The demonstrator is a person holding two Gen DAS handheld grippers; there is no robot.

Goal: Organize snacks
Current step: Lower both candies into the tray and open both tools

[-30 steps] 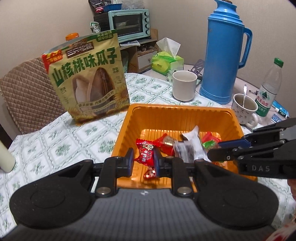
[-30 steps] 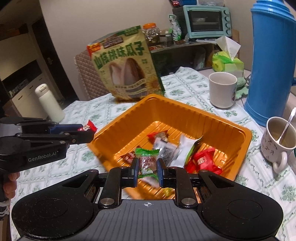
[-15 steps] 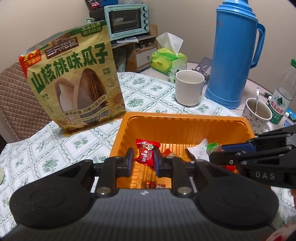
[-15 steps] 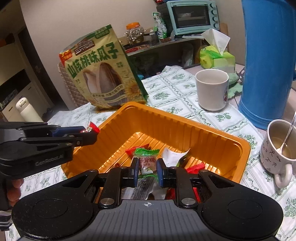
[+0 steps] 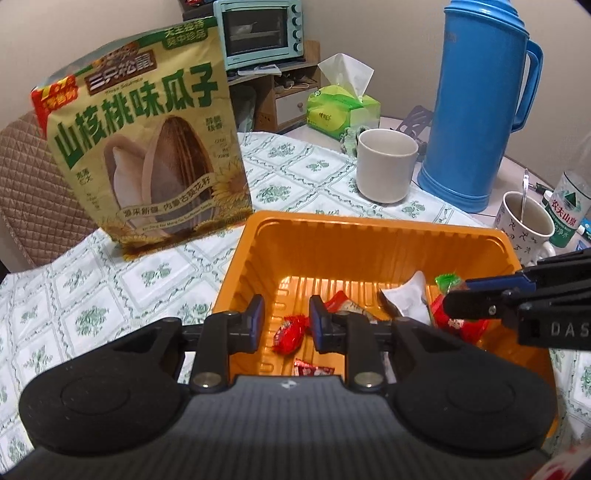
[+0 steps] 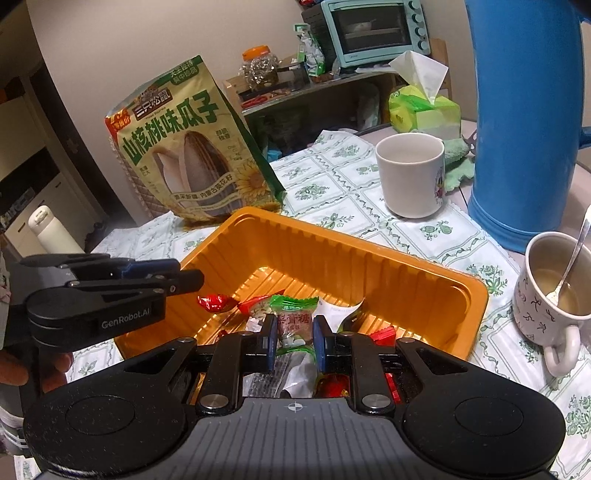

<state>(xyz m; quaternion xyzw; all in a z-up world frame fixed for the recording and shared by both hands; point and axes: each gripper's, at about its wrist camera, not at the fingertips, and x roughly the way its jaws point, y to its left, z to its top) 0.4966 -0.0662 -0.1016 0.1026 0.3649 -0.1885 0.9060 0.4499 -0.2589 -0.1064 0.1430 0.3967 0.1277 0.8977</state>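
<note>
An orange plastic tray (image 5: 369, 225) (image 6: 373, 254) on the patterned tablecloth holds several wrapped candies. My left gripper (image 5: 286, 318) (image 6: 192, 277) hangs over the tray's left part with its jaws opening. A red candy (image 5: 291, 334) (image 6: 215, 302) lies loose just below them, clear of the pads. My right gripper (image 6: 294, 330) (image 5: 453, 304) is over the tray's near right part, shut on a green-wrapped candy (image 6: 294, 317) (image 5: 448, 280). A large bag of sunflower seeds (image 5: 144, 147) (image 6: 192, 158) stands upright behind the tray's left corner.
Behind the tray stand a white cup (image 5: 386, 170), a tall blue thermos (image 5: 480, 110), a mug with a spoon (image 5: 526, 225) and a water bottle (image 5: 570, 206). Further back are a green tissue pack (image 5: 343, 110) and a toaster oven (image 5: 262, 33). A quilted chair (image 5: 26, 192) stands left.
Both grippers have come forward and lower over the tray. The left jaws have parted and the red candy has slipped out of them. The right gripper still pinches the green candy.
</note>
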